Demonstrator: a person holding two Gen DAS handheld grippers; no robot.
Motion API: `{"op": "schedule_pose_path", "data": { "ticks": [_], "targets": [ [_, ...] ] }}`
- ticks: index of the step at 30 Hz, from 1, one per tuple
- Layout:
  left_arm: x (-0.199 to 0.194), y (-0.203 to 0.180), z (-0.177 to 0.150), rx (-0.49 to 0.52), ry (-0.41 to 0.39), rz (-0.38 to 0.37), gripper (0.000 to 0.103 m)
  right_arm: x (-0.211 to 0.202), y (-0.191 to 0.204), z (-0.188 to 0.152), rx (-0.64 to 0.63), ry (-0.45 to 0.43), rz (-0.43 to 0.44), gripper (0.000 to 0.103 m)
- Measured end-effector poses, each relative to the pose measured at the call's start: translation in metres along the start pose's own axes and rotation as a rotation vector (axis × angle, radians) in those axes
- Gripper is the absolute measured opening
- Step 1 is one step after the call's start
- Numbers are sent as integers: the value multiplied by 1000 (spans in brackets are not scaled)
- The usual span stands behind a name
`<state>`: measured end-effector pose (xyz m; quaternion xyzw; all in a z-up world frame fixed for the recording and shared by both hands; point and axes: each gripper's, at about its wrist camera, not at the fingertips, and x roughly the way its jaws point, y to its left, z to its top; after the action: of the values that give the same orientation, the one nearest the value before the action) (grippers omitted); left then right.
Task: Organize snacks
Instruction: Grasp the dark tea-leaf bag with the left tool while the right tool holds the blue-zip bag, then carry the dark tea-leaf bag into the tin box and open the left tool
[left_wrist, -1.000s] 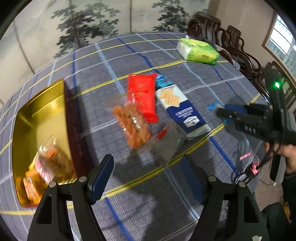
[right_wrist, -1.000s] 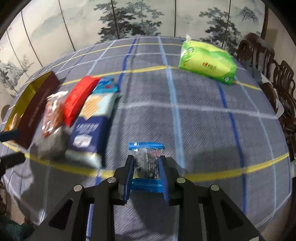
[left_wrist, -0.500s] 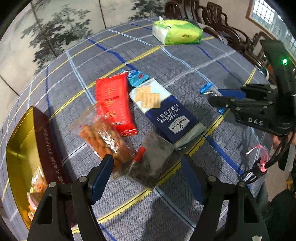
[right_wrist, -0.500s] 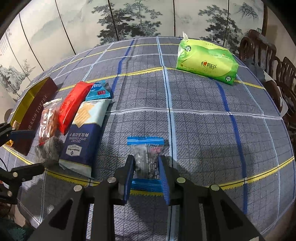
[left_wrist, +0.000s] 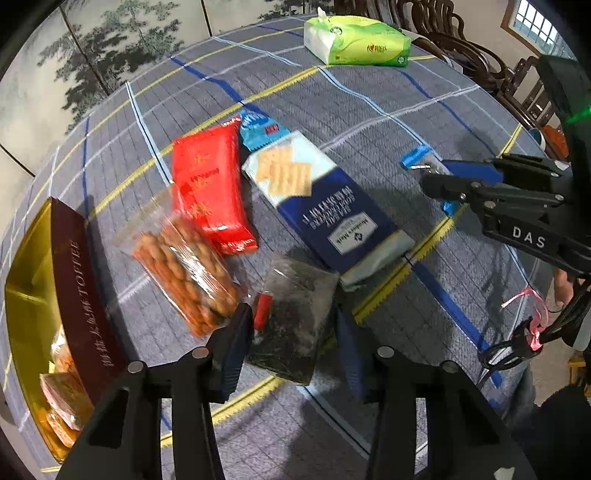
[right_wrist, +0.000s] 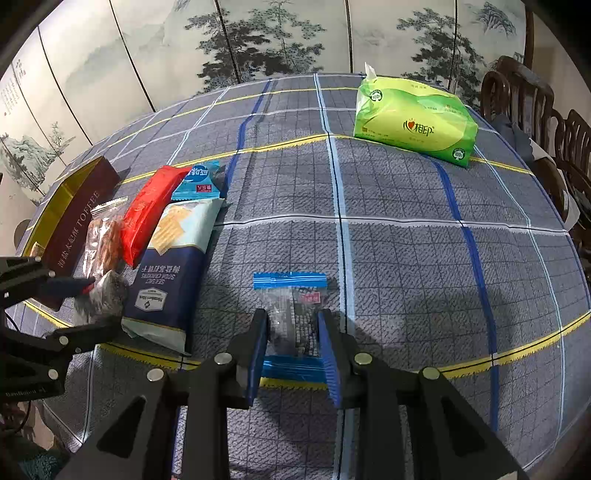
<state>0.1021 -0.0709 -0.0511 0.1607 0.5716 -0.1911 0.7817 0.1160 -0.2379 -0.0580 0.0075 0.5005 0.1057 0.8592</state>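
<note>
Dark, crinkled plastic forms the small bag (left_wrist: 293, 325) that lies between the fingers of the left gripper (left_wrist: 291, 350). Its jaws have just been closing around the bag; the left pad (left_wrist: 236, 343) touches the bag's edge, but the right pad is blurred, so a firm grip cannot be confirmed. The bag rests on the checked tablecloth (right_wrist: 406, 258) near the table's front edge.

Just beside it lie a clear bag of orange snacks (left_wrist: 184, 273), a red packet (left_wrist: 210, 188) and a long blue cracker pack (left_wrist: 325, 206), side by side. A small light-blue packet (left_wrist: 256, 127) shows behind the cracker pack. At the left stands an open gold-lined box (left_wrist: 74, 280) marked TOFFEE, with wrapped snacks inside.

The right gripper (right_wrist: 291, 343) is clamped on a clear packet with blue ends (right_wrist: 291, 310), which lies flat on the cloth, well apart from the group. A green tissue pack (right_wrist: 413, 122) sits at the far side of the table. Dark wooden chairs (right_wrist: 535, 110) stand at the right.
</note>
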Motion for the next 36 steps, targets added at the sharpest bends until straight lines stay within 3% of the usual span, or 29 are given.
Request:
{"op": "schedule_pose_path", "data": {
  "ticks": [8,20,26,36],
  "targets": [
    [6,4,-1,-73,18,-23,33,0,0,0,-4,0,-3,28],
    [-15,17,-11,-115,-15,-25,33,2,5,2,-20,13,-30,28],
    [-38,35,-18,-181,-54,-33,33,3,6,2,-24,14,-42,28],
    [-90,96,-36,-330,-151,71,33,3,8,3,-33,24,-56,28]
  ]
}}
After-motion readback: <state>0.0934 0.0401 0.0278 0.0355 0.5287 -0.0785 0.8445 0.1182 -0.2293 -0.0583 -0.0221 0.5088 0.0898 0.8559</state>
